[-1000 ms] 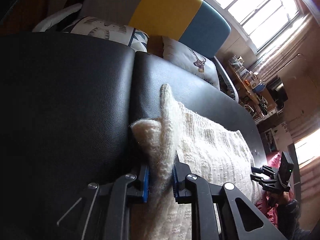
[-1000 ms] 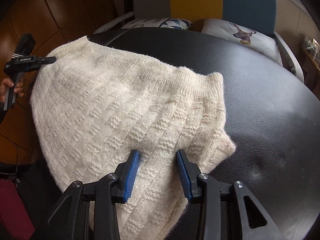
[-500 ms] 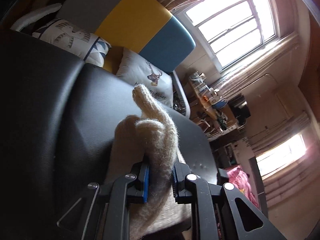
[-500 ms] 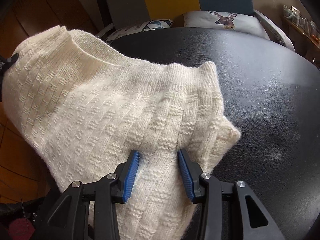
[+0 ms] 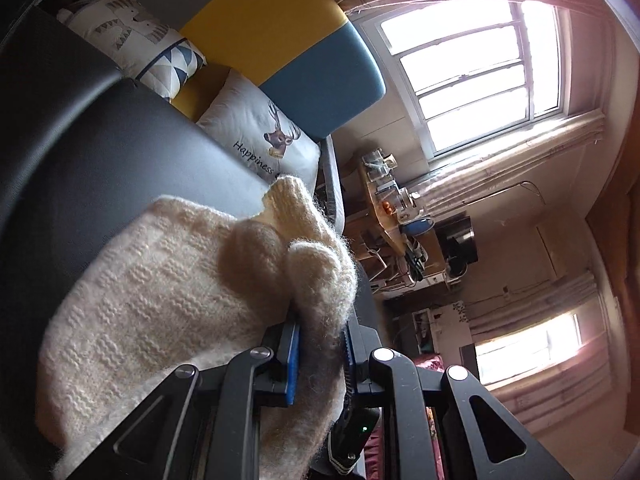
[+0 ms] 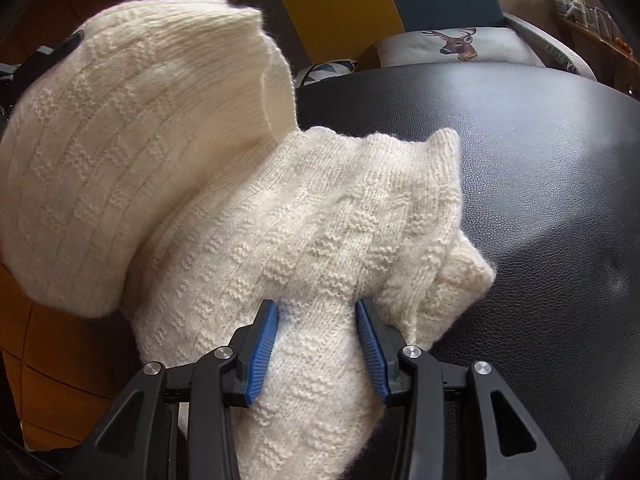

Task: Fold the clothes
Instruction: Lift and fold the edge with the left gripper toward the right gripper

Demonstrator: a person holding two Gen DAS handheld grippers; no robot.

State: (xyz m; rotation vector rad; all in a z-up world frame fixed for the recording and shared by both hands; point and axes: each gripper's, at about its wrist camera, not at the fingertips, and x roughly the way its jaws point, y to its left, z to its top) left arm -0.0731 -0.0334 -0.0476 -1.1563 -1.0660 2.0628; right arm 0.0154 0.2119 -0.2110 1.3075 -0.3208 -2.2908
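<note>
Change since a second ago: our left gripper (image 5: pixel 320 356) has swung up and over with its bunch of knit; the left side of the sweater (image 6: pixel 304 240), then flat on the black cushion (image 6: pixel 520 168), now arches above the rest; our right gripper (image 6: pixel 316 344) has kept its place and hold.

Left jaws: clamped on a thick fuzzy wad of the sweater's edge; blue pads pressed into wool on both sides.

Right jaws: closed on a ridge of knit near the sweater's near edge; fabric bulges up between the blue pads.

Sweater, position: part lying on the cushion ahead of the right gripper; part raised at the right view's left, curling toward the lying half.

Governing relation: the lifted flap hangs left of and above the flat portion; the fold line seems to run away from the right jaws toward the ribbed edge; the left hand carries the moving half, the right pins the still one.

Edges: one corner pokes out right of the right jaws.

Open room: bare cushion to the right and beyond; deer pillow (image 6: pixel 460 46) and sofa back (image 5: pixel 280 40) well apart.
</note>
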